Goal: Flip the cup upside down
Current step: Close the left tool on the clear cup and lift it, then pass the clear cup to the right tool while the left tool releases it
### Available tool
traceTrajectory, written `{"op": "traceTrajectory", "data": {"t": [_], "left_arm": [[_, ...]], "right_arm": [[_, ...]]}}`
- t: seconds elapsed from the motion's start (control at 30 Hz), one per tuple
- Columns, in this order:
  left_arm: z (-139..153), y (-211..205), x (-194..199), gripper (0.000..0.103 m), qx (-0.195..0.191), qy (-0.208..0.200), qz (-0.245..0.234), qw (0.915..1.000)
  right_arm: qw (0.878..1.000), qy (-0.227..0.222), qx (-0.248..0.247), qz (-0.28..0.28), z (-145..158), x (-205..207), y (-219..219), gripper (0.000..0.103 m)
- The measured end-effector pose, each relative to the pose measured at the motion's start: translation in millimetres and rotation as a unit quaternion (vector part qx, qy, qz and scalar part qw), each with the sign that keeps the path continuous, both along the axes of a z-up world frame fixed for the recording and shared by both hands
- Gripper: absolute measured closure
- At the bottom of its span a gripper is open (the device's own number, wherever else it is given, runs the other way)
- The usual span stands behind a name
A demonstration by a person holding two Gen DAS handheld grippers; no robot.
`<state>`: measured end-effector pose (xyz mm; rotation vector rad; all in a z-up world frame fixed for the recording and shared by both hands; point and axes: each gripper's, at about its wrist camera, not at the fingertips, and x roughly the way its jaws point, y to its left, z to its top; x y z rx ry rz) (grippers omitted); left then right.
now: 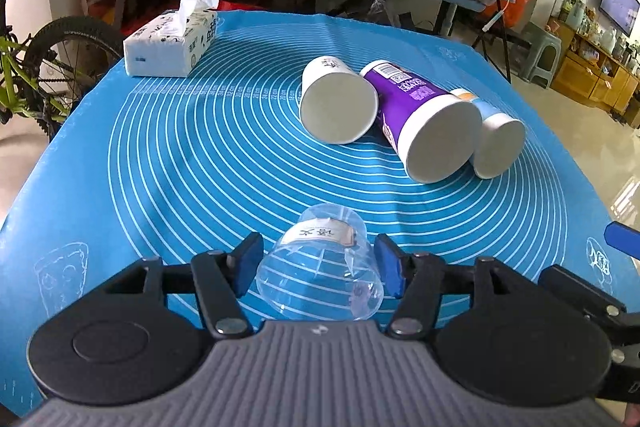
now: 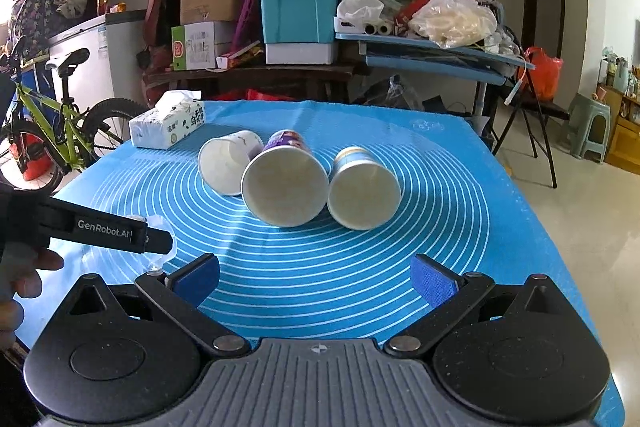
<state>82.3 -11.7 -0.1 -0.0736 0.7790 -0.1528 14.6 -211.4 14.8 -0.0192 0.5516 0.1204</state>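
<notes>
A clear plastic cup (image 1: 320, 263) with a white label lies on its side on the blue mat (image 1: 200, 155), mouth toward the camera. My left gripper (image 1: 316, 267) is open, its blue pads on either side of the cup with small gaps. Three paper cups lie on their sides farther back: a white one (image 1: 338, 103), a purple one (image 1: 428, 127) and a blue-striped one (image 1: 498, 143). They also show in the right wrist view, white (image 2: 226, 163), purple (image 2: 284, 183) and striped (image 2: 362, 187). My right gripper (image 2: 316, 283) is open and empty over the mat.
A tissue pack (image 1: 172, 41) sits at the mat's far left corner. The left gripper's arm (image 2: 100, 227) crosses the left of the right wrist view. A bicycle (image 2: 60, 135) stands left of the table. Cluttered shelves and a desk stand behind.
</notes>
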Motion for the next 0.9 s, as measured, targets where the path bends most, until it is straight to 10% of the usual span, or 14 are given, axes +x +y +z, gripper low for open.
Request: {"op": "traceTrajectory", "data": {"t": [0.37,0.63,0.9], "left_arm": [[5.3,1.4,-7.2,0.01,-0.002,-0.017,0.002,0.9999],[29.9,20.3,-12.8,0.007,-0.029,-0.032,0.032,0.9986],[30.5,54.6,-10.8,0.006,0.021,-0.052,0.057,0.9968]], "right_arm": [[1.0,0.015,0.003,0.005,-3.8,2.0,5.9,0.0],[0.998,0.046,0.041,0.012,4.5,11.8,6.7,0.0],[0.991,0.085,0.079,0.059,34.8,40.1,38.2,0.002]]}}
